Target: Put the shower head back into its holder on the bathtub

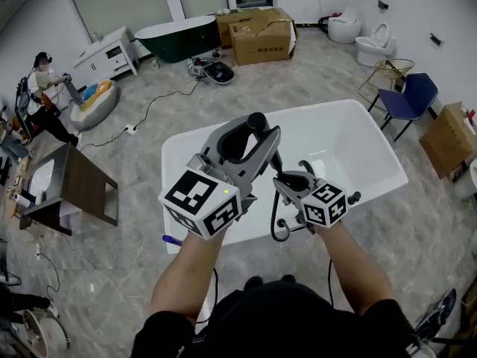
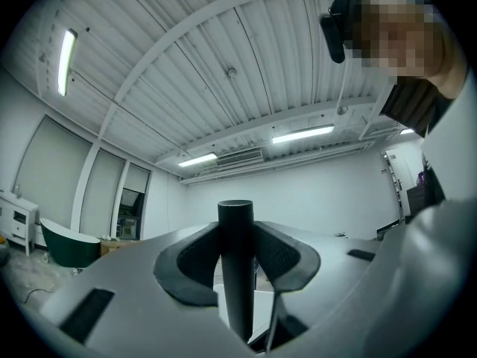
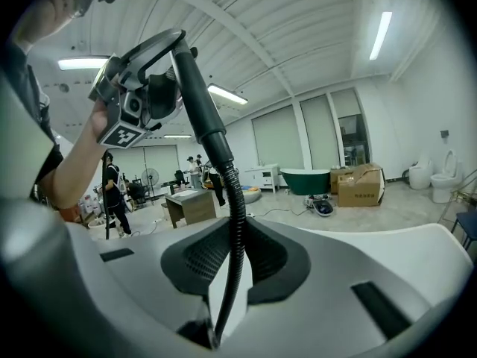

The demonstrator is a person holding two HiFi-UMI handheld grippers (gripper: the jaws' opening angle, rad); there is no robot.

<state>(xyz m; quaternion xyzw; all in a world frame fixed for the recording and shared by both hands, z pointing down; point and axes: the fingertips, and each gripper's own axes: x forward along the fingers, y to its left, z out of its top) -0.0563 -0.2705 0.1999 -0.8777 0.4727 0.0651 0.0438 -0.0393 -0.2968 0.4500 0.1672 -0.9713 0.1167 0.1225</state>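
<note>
Clamped in left hand-held gripper [image 2: 237, 250]: shower head [image 3: 195, 73], handle upright, over near rim of bathtub [image 1: 358, 136].
Pinched in right hand-held gripper [image 3: 235, 263]: black hose [image 3: 237, 222], below handle.
Holder not made out, likely hidden behind both grippers.
Risks:
- kinking hose if hands pull apart
- slipping on smooth handle
- missing holder through blind approach
- knocking rim

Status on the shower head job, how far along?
Done: the shower head is picked up. The left gripper has its jaws clamped on it, and it is held above the white bathtub.
In hand: the right gripper has its jaws on the hose below the head.
Left: seating it in the holder, which I can't make out in these views.
</note>
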